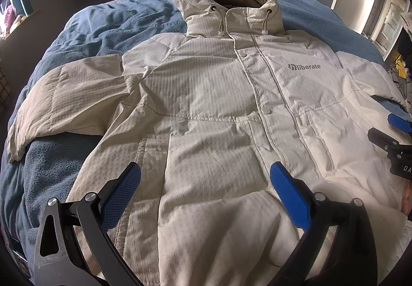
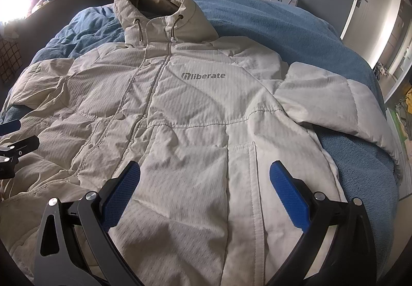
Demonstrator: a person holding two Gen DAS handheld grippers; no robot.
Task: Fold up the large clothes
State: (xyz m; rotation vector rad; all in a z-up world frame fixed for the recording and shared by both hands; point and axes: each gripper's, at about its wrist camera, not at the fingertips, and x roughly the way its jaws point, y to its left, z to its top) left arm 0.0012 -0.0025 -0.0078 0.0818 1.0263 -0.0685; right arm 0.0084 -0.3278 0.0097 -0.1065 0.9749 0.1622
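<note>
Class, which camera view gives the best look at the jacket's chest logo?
The right wrist view: the logo sits near centre, large and readable. In the left wrist view it appears smaller and off to the right.

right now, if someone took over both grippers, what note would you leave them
Left gripper: jaws wide open, holding nothing, hovering over the lower left half of the jacket.
Right gripper: jaws wide open, holding nothing, hovering over the lower right half near the pocket.
Jacket: lies front up on the blue blanket, snapped closed, hood at the far end, left sleeve and right sleeve both spread out to the sides.
Done: jacket laid out flat; no fold shows.
Left: likely fold each sleeve in over the chest, then fold the body and hood.
</note>
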